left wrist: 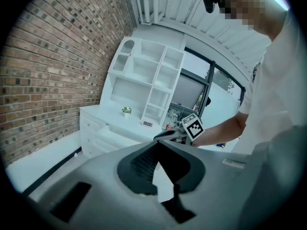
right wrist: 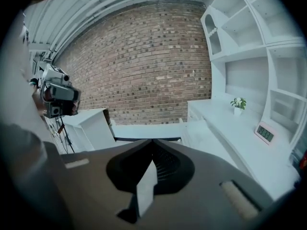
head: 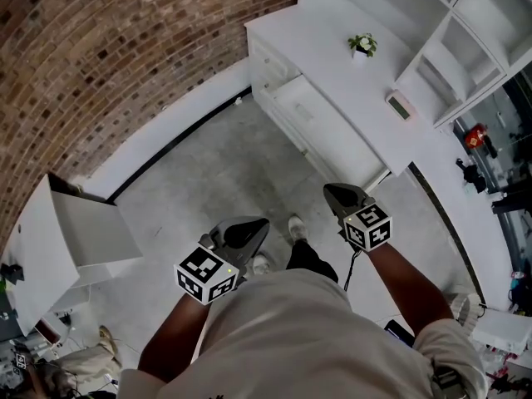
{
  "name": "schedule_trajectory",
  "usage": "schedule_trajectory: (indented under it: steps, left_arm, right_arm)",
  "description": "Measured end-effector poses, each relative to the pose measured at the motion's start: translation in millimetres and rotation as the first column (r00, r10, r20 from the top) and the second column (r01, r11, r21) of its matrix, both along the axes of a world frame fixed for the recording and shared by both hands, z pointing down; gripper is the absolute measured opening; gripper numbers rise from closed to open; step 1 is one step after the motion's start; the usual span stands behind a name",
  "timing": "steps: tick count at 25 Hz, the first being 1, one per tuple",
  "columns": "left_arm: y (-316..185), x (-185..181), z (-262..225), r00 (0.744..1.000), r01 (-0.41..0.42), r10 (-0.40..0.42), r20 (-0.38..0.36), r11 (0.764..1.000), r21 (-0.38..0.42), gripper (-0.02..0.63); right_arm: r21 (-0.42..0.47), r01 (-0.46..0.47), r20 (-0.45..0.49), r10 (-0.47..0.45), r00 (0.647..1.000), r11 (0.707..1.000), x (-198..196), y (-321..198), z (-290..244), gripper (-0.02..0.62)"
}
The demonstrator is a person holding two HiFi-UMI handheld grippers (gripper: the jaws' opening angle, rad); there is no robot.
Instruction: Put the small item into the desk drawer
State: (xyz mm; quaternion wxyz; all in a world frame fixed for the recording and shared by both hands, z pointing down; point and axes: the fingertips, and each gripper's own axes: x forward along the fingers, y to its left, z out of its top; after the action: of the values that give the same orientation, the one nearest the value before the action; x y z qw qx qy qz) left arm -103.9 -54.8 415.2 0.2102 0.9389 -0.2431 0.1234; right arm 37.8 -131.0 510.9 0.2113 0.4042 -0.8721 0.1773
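Nearest in the head view, the person is standing on the grey floor and holding both tools at waist height. The left gripper [head: 253, 227] is sitting at about 6 o'clock from the picture's centre and the right gripper [head: 337, 194] at about 4 o'clock. Each gripper view is showing its jaws pressed together at the tips with nothing between them, so neither tool is carrying anything.

Farther out, at 1 o'clock, the drawer [head: 332, 135] is standing pulled out from the white desk [head: 320, 44]. As far as the view shows, it is lying bare inside. Beyond it on the desktop, a small potted plant [head: 362, 45] is sitting at 1 o'clock. A flat clock-like device [head: 400, 105] is lying at 2 o'clock, near the foot of the shelf unit [head: 432, 23]. Either could be the small item; I cannot tell which is meant, though both are resting well apart from the drawer.

The task is looking barely begun, with the person standing well short of the desk. To do this approach well, the person should be stepping close enough that neither arm is overreaching. The jaws should be opening before they arrive, not at the item. The closing should be coming across the item's narrow side, so it is not being knocked along the desktop. The carry should then be passing above the drawer's front rim.
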Motion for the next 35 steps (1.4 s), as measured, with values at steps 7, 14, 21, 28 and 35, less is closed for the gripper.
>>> schedule_trajectory:
  steps: [7,14,21,28,35]
  left_arm:
    - [28,-12,8,1.0,-0.012,0.011,0.018,1.0,0.004,0.006]
    - [47,-18,11,1.0,-0.02,0.02,0.021,1.0,0.001,0.006]
    - [59,-20,11,0.999,-0.032,0.032,0.024,0.999,0.008,0.006]
    - [61,-25,12,1.0,-0.017,0.017,0.017,1.0,0.008,0.006]
    - [61,-33,13,1.0,0.002,-0.002,0.015,1.0,0.006,0.006]
  right_arm:
    - [0.016,0.013,0.042,-0.013,0.999,1.0,-9,59,-24,0.011]
    - [0.034,-0.032,0.092,0.029,0.995,0.999,-14,93,-43,0.011]
    - [0.053,-0.041,0.116,0.035,0.993,0.998,-22,110,-55,0.011]
    - [0.069,-0.033,0.113,0.025,0.993,0.997,-25,113,-61,0.011]
    - [0.081,-0.01,0.1,0.002,0.995,0.997,-33,111,-65,0.011]
